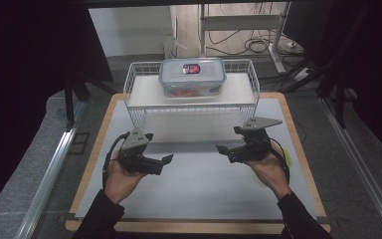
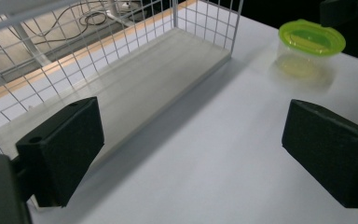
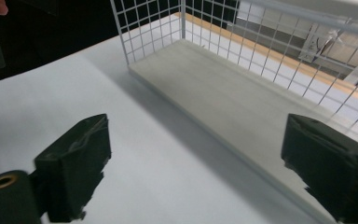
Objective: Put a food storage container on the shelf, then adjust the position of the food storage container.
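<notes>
A clear lidded food box point(image 1: 192, 75) with a red and blue label stands on top of the white wire rack point(image 1: 138, 115) at the back of the table. Both grippers hover over the white mat in front of the rack, held in the person's hands. My left gripper point(image 1: 162, 161) points right and is open with nothing between its jaws. My right gripper point(image 1: 227, 142) points left, also open and empty. In the left gripper view, the left gripper point(image 2: 191, 135) faces the rack's lower shelf point(image 2: 135, 88). In the right gripper view, the right gripper point(image 3: 196, 154) faces that shelf point(image 3: 233, 93) from the other end.
A small round tub with a green lid point(image 2: 311, 39) stands on the mat near the right hand; a sliver of the tub point(image 1: 289, 159) peeks out beside that hand. The white mat point(image 1: 199, 179) lies on a wooden board. Dark curtains and cables are beyond the table.
</notes>
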The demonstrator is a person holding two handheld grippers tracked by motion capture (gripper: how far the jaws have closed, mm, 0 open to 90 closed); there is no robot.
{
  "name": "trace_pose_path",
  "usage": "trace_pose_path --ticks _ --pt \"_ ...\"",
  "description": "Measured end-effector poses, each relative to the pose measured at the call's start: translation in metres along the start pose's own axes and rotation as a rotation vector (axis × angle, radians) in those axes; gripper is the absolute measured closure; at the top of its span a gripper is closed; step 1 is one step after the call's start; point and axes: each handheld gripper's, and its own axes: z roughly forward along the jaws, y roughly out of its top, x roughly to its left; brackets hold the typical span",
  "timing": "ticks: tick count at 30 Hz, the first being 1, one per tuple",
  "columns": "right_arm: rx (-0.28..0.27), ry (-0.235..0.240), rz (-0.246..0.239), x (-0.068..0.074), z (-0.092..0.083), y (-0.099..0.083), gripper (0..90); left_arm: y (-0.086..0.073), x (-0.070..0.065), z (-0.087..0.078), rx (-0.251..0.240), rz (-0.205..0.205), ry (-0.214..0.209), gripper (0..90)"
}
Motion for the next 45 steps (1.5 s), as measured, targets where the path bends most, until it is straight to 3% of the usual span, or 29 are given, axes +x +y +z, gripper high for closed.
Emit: trace_pose_path --ticks 6,18,28,35,45 --pt "-0.011 0.01 0.016 0.003 -0.005 -0.019 4.3 -0.016 -0.01 0.001 0.014 0.03 0.013 2.5" --pt "0.021 0.043 0.018 0.023 -0.01 -0.052 4.3 -0.059 -0.024 -0.005 -0.012 0.023 0.041 0.6" --pt "0.051 0.064 0.019 0.037 -0.01 -0.078 4.4 -0.09 -0.029 0.001 0.059 0.036 0.058 0.4" --pt "0.116 0.056 -0.013 0.041 -0.001 -0.093 4.5 -0.094 -0.033 0.005 0.078 0.059 0.073 0.7" --pt "0.129 -0.003 0.065 0.032 -0.003 -0.09 1.7 -0.097 -0.029 0.003 0.066 0.044 0.076 1.2"
